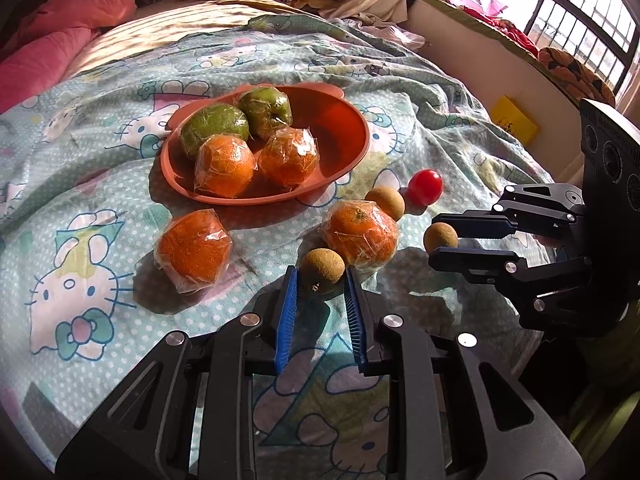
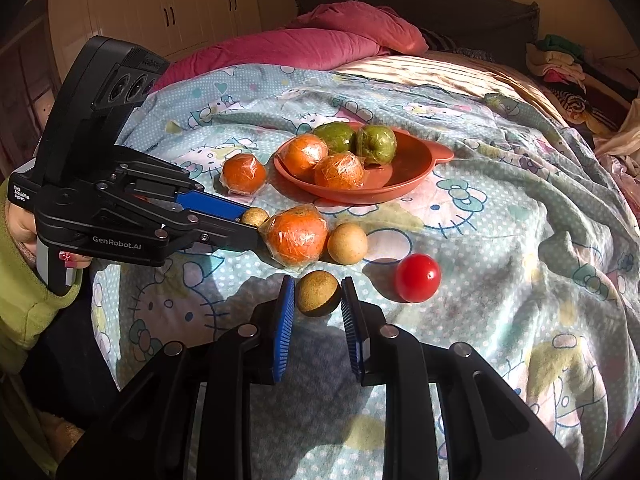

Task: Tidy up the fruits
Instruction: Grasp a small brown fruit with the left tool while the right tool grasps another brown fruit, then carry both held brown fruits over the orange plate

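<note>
Two grips at once: left gripper (image 1: 322, 276) clenched on first brown fruit (image 1: 322, 270), blue pads (image 1: 287, 312) pressed to both its sides; right gripper (image 2: 318, 292) clenched likewise on second brown fruit (image 2: 317, 294). Both fruits low over the cartoon sheet (image 2: 520, 208) at its near edge; cannot tell whether lifted clear or resting on it. Between the two grips, a wrapped orange (image 2: 296, 236) on the sheet, just beside the first fruit and touching a third brown fruit (image 2: 347, 243), which lies free. Near that, a red tomato (image 2: 418, 278), also free, apart from the rest. Farther back, an orange plate (image 2: 404, 188) with four pieces inside: two green apples (image 2: 376, 144) at the rear, touching, and two wrapped oranges (image 2: 339, 171) in front of them. Just left of the plate in the right wrist view, one more wrapped orange, the far orange (image 2: 243, 174), on the sheet and outside the rim. Behind everything, a pink quilt (image 2: 304, 46) bunched at the head of the bed. At the left gripper's handle, a green sleeve (image 2: 24, 308).
</note>
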`<state>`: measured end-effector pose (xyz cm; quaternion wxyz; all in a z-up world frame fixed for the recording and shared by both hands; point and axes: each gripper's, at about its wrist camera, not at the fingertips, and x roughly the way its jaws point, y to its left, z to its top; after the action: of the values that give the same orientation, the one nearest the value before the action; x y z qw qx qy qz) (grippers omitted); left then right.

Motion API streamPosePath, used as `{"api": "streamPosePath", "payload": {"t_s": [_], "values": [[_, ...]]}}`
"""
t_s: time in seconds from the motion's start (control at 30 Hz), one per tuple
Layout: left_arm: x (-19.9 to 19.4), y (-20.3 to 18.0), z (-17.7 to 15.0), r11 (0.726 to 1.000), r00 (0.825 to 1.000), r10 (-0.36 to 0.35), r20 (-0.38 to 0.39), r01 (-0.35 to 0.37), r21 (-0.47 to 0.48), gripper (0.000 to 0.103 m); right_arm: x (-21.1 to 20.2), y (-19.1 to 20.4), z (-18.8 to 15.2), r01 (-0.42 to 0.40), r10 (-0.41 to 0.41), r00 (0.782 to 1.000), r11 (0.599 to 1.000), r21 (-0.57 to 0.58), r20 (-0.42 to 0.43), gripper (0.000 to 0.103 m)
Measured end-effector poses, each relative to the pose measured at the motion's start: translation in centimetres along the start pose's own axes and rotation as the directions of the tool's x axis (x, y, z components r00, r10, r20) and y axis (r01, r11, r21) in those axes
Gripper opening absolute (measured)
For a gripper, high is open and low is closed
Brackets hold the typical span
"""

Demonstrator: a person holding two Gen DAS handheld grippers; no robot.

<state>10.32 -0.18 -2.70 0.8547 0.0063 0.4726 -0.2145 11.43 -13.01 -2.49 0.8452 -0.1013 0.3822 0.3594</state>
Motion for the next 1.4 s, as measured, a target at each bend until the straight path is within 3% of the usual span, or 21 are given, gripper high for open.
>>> {"api": "streamPosePath", "payload": {"t_s": [0.53,1.4], "values": [[-3.6,1.1,1.5,0.997,0.995,0.047,0.093,-0.041,-0.061,0.016,-1.8,-1.5,2.1,0.001,-0.003,0.999,1.000,0.026,0.054,0.023],[-5.3,3.6,5.4,0.988,0.982,0.107,0.153,-0.089,-0.122,0.016,-3.7,-4.8,6.7,0.025,-0.029,0.991,0.999,0.030,0.131,0.023]]}}
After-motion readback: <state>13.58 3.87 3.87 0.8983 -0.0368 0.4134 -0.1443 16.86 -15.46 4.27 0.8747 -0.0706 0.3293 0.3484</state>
